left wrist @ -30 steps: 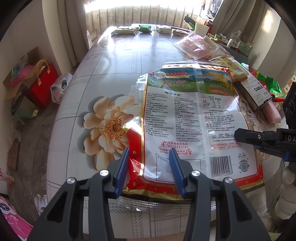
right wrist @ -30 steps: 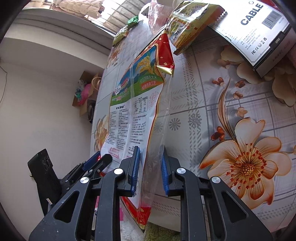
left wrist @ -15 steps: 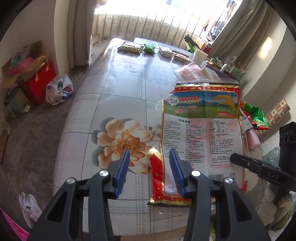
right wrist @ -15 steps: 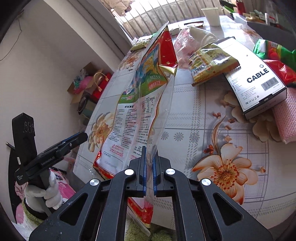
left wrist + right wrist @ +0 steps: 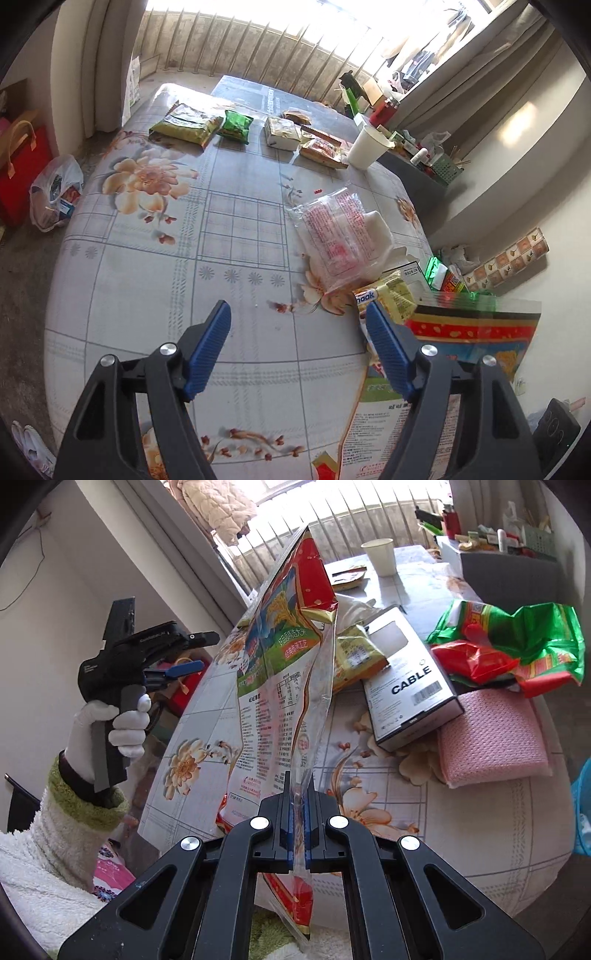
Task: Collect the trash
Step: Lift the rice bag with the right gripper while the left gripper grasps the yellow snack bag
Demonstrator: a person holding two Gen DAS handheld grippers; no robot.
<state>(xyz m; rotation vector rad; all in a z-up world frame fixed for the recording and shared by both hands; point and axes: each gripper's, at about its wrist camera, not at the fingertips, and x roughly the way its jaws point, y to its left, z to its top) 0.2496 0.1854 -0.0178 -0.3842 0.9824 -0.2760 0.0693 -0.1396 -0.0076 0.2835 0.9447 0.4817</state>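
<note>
Right hand-held gripper [image 5: 299,834] pinches the rice bag [image 5: 280,686] by its lower edge, lifting it on end off the surface [image 5: 480,812]. Left of the bag, left hand-held gripper [image 5: 297,350] is opening, nothing between. Beyond the bag: CABLE box [image 5: 410,686], more wrappers, likely next.

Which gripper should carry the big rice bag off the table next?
Right. The right gripper is already shut on the rice bag, holding it up off the table. The left gripper is opening with nothing between its jaws.
</note>
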